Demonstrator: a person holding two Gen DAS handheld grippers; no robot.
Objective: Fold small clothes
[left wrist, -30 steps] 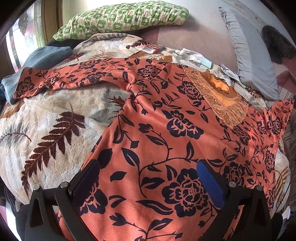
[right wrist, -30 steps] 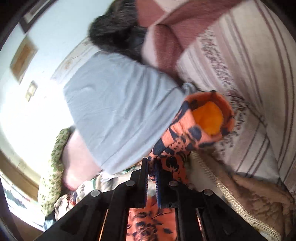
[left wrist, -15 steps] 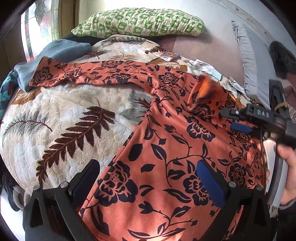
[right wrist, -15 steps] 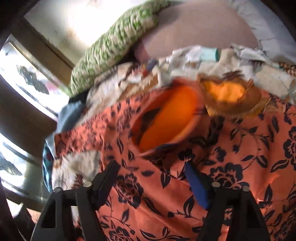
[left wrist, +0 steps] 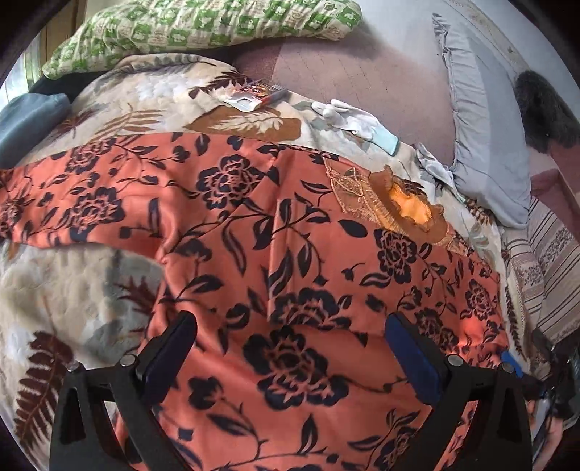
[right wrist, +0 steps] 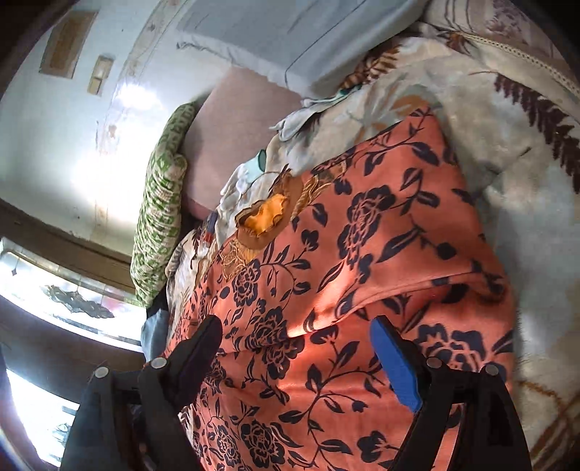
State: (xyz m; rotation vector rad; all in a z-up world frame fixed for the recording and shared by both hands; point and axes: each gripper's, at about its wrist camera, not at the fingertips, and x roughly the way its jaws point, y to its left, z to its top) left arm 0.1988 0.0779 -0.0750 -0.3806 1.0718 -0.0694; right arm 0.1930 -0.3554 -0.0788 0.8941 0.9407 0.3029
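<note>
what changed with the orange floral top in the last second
The right gripper carried the right sleeve inward, laid it folded over the orange floral top and let go; its fingers are opening with nothing between them. The left sleeve stays spread on the blanket, and the left gripper stays open above the hem.

Garment [left wrist: 290, 253] on blanket [left wrist: 72, 290], pillows [left wrist: 203, 25] behind

The left wrist view looks steeply down from close above the orange garment with black flowers [left wrist: 290, 275], facing the far edge of the bed, where a green-and-white checked pillow [left wrist: 203, 29] lies. The right wrist view, rolled sideways, skims lower over the same garment [right wrist: 362, 290]. Both share its gold-embroidered neckline [left wrist: 409, 210] [right wrist: 268, 213], the pillow [right wrist: 159, 217] and the leaf-patterned cream blanket [left wrist: 72, 290] [right wrist: 507, 145].
</note>
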